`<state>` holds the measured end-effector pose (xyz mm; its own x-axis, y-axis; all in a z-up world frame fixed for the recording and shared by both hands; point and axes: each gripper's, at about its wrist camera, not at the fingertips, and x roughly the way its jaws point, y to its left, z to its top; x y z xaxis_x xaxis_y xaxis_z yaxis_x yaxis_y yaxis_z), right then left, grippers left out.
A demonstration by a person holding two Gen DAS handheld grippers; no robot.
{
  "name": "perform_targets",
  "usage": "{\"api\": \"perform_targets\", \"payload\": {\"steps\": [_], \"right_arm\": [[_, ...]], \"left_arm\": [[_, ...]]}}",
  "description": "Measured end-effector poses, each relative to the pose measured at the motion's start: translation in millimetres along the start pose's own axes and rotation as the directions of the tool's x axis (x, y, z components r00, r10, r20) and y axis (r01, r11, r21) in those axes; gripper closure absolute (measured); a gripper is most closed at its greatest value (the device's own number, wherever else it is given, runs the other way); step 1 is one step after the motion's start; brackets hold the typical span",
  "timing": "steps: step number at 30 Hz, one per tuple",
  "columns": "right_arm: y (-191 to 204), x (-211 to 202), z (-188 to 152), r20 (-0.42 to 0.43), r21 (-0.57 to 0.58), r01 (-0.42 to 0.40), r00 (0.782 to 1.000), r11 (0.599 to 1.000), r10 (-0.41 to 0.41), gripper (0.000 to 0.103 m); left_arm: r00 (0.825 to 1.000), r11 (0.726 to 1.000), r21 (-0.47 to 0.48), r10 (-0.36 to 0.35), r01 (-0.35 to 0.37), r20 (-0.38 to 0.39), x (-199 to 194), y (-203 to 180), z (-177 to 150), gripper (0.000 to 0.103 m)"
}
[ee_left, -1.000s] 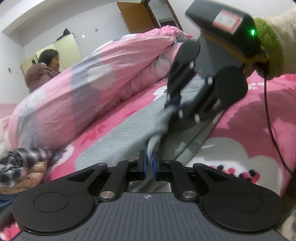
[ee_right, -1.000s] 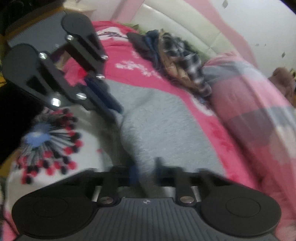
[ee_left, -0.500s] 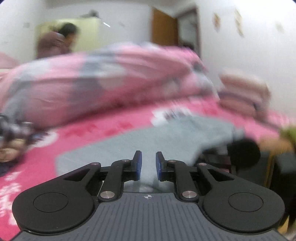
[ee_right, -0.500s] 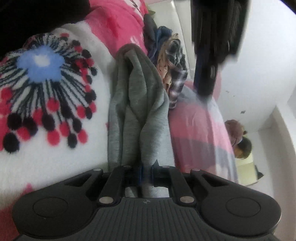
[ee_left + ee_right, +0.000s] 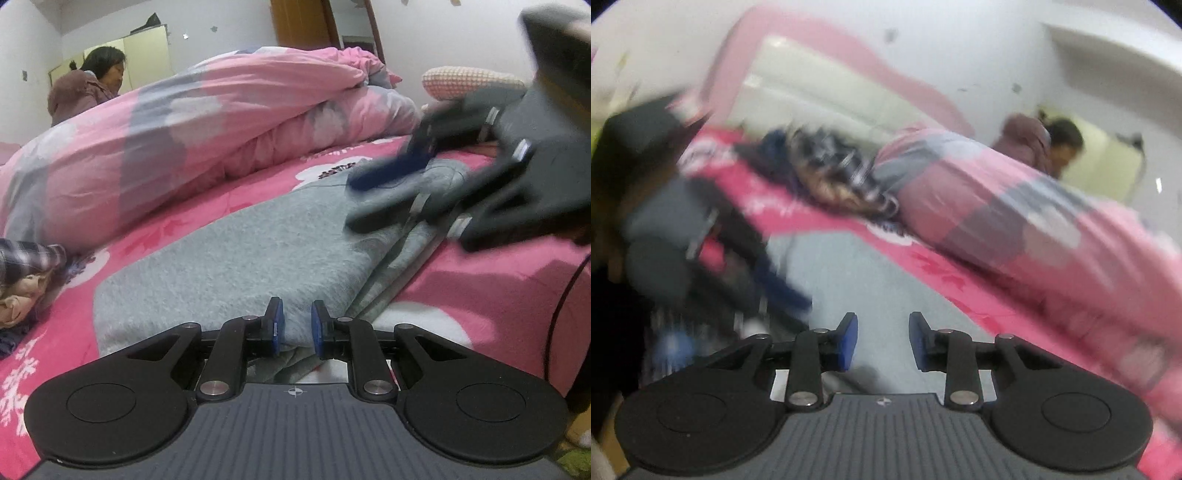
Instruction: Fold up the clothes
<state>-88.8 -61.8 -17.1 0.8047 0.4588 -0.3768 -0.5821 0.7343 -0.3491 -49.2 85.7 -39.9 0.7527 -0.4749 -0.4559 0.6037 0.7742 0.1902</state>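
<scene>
A soft grey knitted garment [image 5: 258, 251] lies on the bed's bright pink flowered cover [image 5: 480, 280], doubled over so that several layers stack along its right-hand edge, where the folded border shows as stepped lips of cloth. The left hand-held gripper [image 5: 294, 325] sits low at the garment's near edge with its blue-padded fingers apart; a ridge of grey cloth shows between the pads, but they do not pinch it. The right hand-held gripper [image 5: 391, 177] hovers over the far end of the garment, blurred in the left wrist view; the right wrist view [image 5: 882, 339] shows its fingers well apart with nothing between them, only the grey cloth below.

With neither tool clamped on the cloth, the fold rests only under its own weight. The main risk, in my judgement, is a snag: either open finger could catch a lip of the stacked edge as it moves and peel the upper layer back, or drag the whole garment askew across the cover. The knit looks limp and thick, so the layers may also slide off one another if nudged from the side.

A second hazard is crowding. The rolled pink and grey patchwork quilt [image 5: 192, 140] lies just beside the garment's far side, and a heap of checked and dark clothes [image 5: 26, 273] sits near its left end; a wide sweep could tangle with either. The right gripper's motion blur makes fine placement harder to judge.
</scene>
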Motion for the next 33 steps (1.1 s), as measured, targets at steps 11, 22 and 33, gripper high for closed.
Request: {"api": "perform_targets", "payload": {"steps": [11, 22, 33], "right_arm": [[-45.2, 42.7, -41.9, -0.080, 0.332, -0.113, 0.986, 0.937, 0.148, 0.070], [-38.5, 37.3, -49.8, -0.071, 0.315, -0.102, 0.989, 0.944, 0.131, 0.069], [-30.2, 35.3, -50.7, -0.068, 0.280, -0.077, 0.993, 0.957, 0.100, 0.069]], "left_arm": [[0.984, 0.982, -0.074, 0.177, -0.176, 0.005, -55.4, 25.3, -5.4, 0.084], [0.969, 0.978, 0.026, 0.207, -0.205, -0.132, -48.1, 25.6, -11.6, 0.084], [0.992, 0.939, -0.320, 0.128, -0.129, -0.024, -31.6, 42.9, 24.4, 0.075]]}}
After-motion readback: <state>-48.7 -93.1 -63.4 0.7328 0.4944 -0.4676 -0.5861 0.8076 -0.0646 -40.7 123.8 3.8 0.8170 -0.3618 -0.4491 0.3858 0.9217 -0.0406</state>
